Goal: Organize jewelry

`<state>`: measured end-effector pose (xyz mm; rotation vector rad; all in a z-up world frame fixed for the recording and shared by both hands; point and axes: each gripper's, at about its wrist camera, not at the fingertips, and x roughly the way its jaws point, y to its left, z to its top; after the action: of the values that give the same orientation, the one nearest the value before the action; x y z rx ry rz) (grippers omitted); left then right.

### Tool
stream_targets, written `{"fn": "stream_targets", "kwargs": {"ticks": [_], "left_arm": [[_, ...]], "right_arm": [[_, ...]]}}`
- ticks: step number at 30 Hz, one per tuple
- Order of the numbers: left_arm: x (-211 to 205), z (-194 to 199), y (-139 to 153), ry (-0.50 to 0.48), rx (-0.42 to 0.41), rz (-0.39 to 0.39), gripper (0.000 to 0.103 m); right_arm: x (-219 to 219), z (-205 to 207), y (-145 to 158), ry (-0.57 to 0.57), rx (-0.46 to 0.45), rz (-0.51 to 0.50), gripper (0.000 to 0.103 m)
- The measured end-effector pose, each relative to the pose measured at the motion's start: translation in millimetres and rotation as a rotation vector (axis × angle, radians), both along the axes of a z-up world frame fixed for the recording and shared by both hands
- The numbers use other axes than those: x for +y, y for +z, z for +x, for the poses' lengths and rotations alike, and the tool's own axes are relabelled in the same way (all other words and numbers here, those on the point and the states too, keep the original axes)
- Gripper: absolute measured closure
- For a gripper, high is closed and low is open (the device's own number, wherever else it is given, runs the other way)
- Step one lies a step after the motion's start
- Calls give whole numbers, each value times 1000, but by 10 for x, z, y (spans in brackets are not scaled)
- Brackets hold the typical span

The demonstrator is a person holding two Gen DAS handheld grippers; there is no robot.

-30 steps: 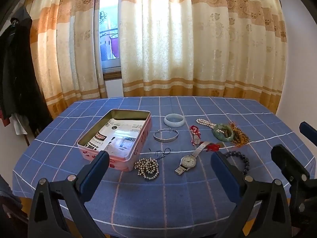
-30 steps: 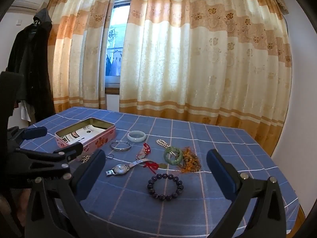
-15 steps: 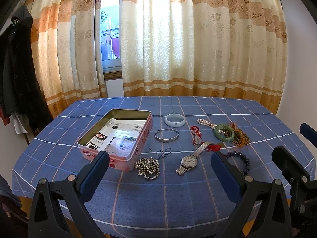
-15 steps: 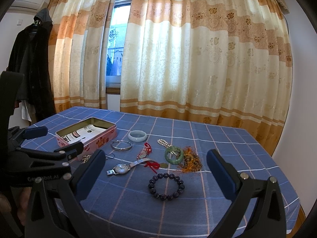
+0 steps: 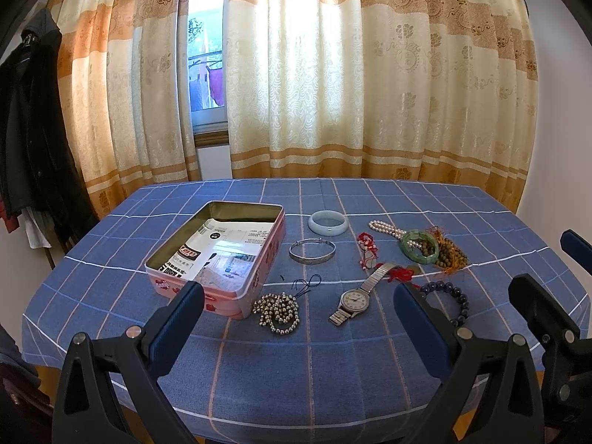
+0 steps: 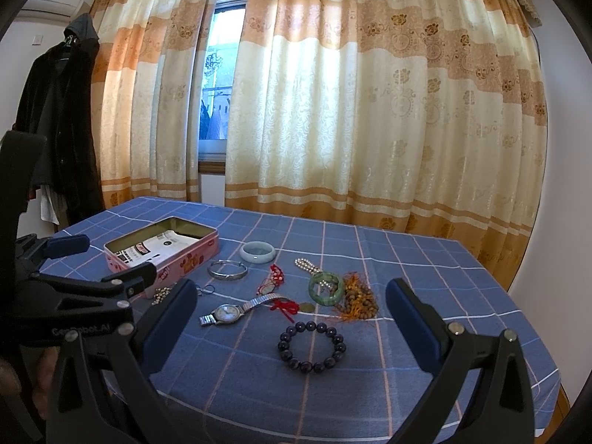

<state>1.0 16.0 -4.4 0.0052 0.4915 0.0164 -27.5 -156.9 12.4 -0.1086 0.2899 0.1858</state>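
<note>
Jewelry lies spread on the blue table (image 5: 296, 370) beside an open pink tin (image 5: 222, 259). Left claw (image 5: 296, 318) and right claw (image 6: 288, 318) both hang wide apart, holding nothing. A watch (image 6: 225, 312) and dark bead bracelet (image 6: 312, 346) lie nearest, maybe untouched.

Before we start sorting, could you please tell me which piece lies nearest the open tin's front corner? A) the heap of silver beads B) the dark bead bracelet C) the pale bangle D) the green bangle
A: the silver beads lie right beside the tin at its front corner, nearer than any other piece.
</note>
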Motion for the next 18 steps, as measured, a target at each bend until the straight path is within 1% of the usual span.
{"fn": "stream_targets", "kwargs": {"ticks": [18], "left_arm": [[0, -2, 3, 2, -2, -2, 1]], "right_arm": [[27, 6, 27, 4, -2, -4, 0]]}}
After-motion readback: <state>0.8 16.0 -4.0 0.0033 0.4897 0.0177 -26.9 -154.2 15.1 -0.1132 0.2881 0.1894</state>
